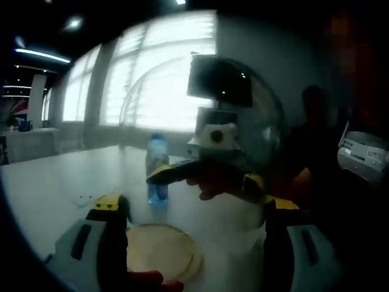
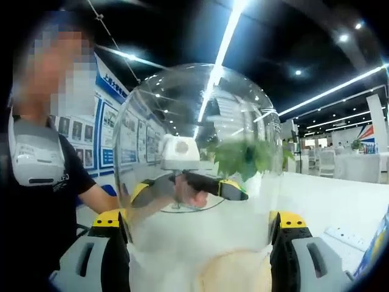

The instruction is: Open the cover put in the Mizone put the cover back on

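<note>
The right gripper [image 2: 200, 222] is standing with its jaws spread wide, and the clear domed cover [image 2: 200, 109] is sitting squarely between them; the glass is reaching both inner jaw faces, so the gripper seems to be clasping the cover by its sides. Below the glass a round wooden base [image 2: 237, 274] is showing pale on the white table [image 2: 328, 201]; I cannot tell whether the cover is resting on it or hanging just above it. Through the dome the left gripper [image 2: 188, 190] is facing back from the far side, its yellow-tipped jaws reaching toward the glass; a green plant [image 2: 249, 158] is showing through the glass too. A person [image 2: 42, 182] in a black shirt is standing at the left of the right gripper view, and a power strip [image 2: 346, 234] is lying on the table to the right.

In the dim left gripper view, the left gripper [image 1: 194, 207] is also holding its jaws wide apart, with the cover [image 1: 261, 109] rising ahead of them and the base [image 1: 161, 252] lying low between them; whether these jaws are touching the glass I cannot tell. The right gripper [image 1: 203, 180] is crossing the middle of that view. The bottle [image 1: 157, 167], blue and upright, is standing on the table [image 1: 55, 188] beyond the base, apart from it and outside the cover; bright windows [image 1: 158, 79] are glowing behind it.
</note>
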Motion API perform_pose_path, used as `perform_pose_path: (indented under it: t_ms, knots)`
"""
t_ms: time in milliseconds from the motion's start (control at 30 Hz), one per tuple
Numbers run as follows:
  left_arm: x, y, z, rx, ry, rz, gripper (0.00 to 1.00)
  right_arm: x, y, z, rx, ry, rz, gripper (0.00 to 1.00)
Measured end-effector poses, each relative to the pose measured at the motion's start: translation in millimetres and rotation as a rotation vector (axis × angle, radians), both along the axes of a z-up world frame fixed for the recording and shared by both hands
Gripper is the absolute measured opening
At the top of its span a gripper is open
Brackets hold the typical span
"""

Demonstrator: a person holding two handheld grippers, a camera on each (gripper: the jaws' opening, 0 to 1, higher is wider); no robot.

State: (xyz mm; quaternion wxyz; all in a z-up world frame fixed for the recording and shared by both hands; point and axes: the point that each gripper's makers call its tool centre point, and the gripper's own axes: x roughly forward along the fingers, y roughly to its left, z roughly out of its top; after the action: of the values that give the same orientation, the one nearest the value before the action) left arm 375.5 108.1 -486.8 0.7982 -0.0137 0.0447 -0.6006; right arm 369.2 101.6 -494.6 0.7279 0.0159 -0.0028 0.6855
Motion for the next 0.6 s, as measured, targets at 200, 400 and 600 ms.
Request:
perform_pose_path:
  t_ms: [200,400,600]
  knots:
    - [6.9,-0.1,6.3,-0.019,0.009,0.018,0.81,5.6,0.0,6.2,0.006,0.008,0.011,0.90]
    - [7.4,-5.3,12.5,-0.021,0.032,0.018,0.81,4.8,-5.7,11.3,0.014,0.038,0.004,0.90]
    - [6.5,-9.8,8.7,-0.003,0.040,0.020,0.81,3.8,-8.3,9.4,-0.012,0.035,0.006,0.90]
